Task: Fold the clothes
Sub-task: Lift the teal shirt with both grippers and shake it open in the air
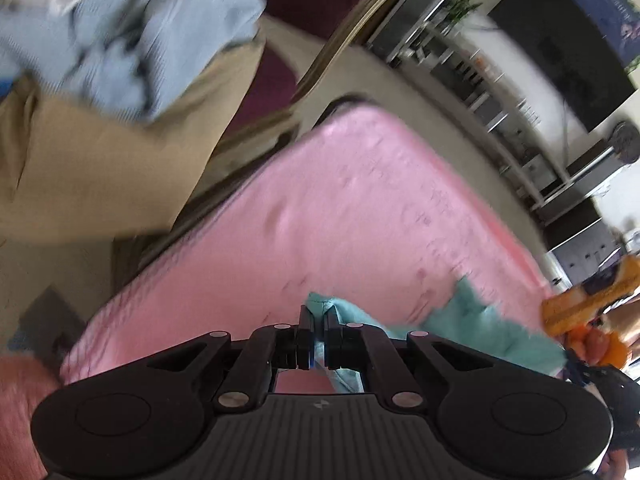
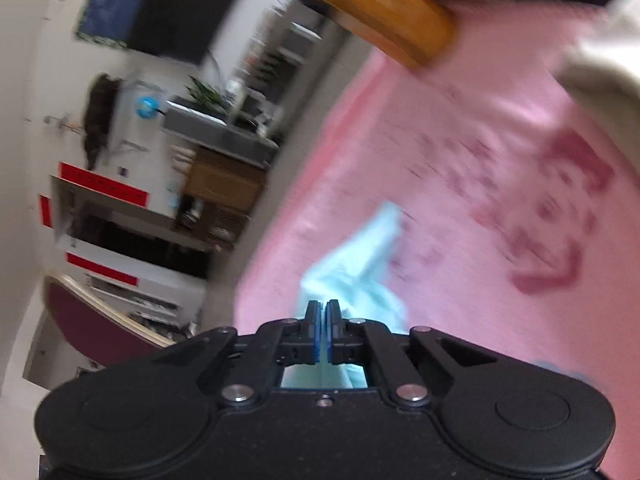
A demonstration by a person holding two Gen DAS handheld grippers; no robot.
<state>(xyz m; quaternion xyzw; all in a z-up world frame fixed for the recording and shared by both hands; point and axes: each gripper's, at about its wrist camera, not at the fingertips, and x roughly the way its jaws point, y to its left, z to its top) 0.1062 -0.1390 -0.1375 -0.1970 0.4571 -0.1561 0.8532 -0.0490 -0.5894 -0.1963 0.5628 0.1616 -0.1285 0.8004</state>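
Over the pink worktop point(image 1: 340, 216), both tongs are clamped onto 1 pale teal garment point(image 1: 480, 332). Left tongs point(image 1: 314, 334) pinch a folded edge of it between closed fingers, the cloth trailing off to the right toward the other device's orange handle point(image 1: 580, 304). Right tongs point(image 2: 323, 330) are closed on another part of the same garment point(image 2: 352, 272), which hangs bunched just above the pink cover — everything is motion-blurred. Further off in the left view, a light blue garment point(image 1: 132, 40) lies heaped on a tan one point(image 1: 100, 168). Red print marks the cover point(image 2: 552, 216).
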